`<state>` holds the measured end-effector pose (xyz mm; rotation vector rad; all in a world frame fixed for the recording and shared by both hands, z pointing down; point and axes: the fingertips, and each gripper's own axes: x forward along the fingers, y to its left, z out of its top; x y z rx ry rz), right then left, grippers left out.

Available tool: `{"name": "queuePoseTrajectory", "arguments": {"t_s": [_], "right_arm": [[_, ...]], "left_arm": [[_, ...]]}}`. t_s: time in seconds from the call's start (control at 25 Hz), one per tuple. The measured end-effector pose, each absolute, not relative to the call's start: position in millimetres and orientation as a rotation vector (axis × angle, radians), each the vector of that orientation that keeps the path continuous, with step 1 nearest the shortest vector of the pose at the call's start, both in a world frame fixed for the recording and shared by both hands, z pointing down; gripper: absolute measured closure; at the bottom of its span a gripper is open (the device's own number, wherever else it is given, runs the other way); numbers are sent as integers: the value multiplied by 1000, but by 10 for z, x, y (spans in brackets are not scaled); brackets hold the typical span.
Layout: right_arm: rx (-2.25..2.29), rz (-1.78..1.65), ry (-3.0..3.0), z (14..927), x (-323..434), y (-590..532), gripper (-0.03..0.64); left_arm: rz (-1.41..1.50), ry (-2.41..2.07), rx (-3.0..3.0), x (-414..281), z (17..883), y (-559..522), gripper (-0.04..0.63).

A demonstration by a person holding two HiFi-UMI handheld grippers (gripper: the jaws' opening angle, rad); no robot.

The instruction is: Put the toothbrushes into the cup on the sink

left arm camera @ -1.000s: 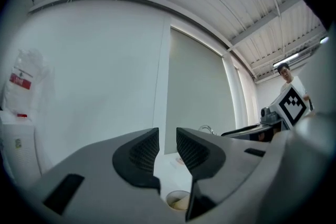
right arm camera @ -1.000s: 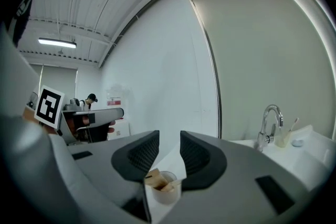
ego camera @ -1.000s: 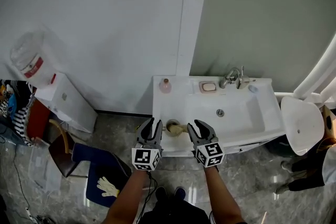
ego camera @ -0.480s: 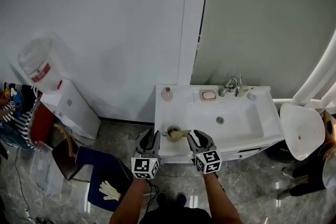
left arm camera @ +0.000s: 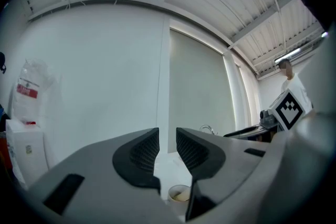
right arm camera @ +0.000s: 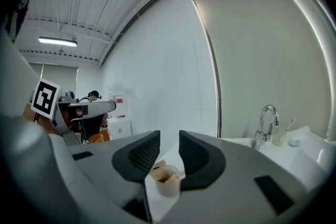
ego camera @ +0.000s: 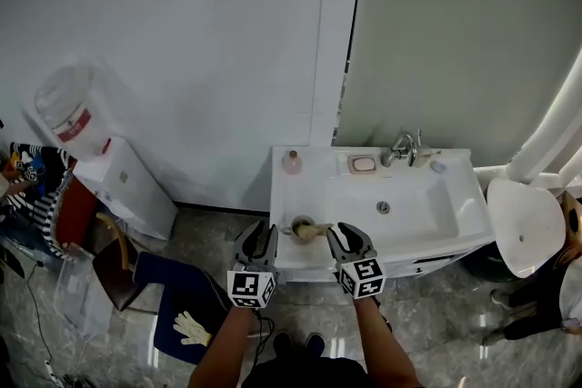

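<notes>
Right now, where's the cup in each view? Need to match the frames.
Head view: cup at the front-left corner of the sink, lower centre of the picture.
Left gripper view: cup at bottom centre, just below the gap between the jaws.
Right gripper view: cup low centre, seen through the jaws' gap.
Shared landmark: faucet.

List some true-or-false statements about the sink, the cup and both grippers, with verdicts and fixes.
1. The cup stands near the front-left corner of the sink. True.
2. The right gripper grips a toothbrush. False: its jaws stand slightly apart with nothing between them.
3. The faucet is at the sink's back edge. True.
4. The left gripper is clamped on the cup. False: it hangs short of the cup, empty.
5. The cup is empty. False: tan pieces stick out of it.
</notes>
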<state>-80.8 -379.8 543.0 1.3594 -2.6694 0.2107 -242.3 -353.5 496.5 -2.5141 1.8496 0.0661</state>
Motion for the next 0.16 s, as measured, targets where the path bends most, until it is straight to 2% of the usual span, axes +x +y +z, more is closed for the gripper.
{"name": "queuePoseTrajectory", "arguments": {"t_s": [0.16], "right_arm": [[1361,210,-2674,5439,-830,-3778,491]], "left_arm": [[55,1851,-2518,-2436,4991,-3531,483]]}}
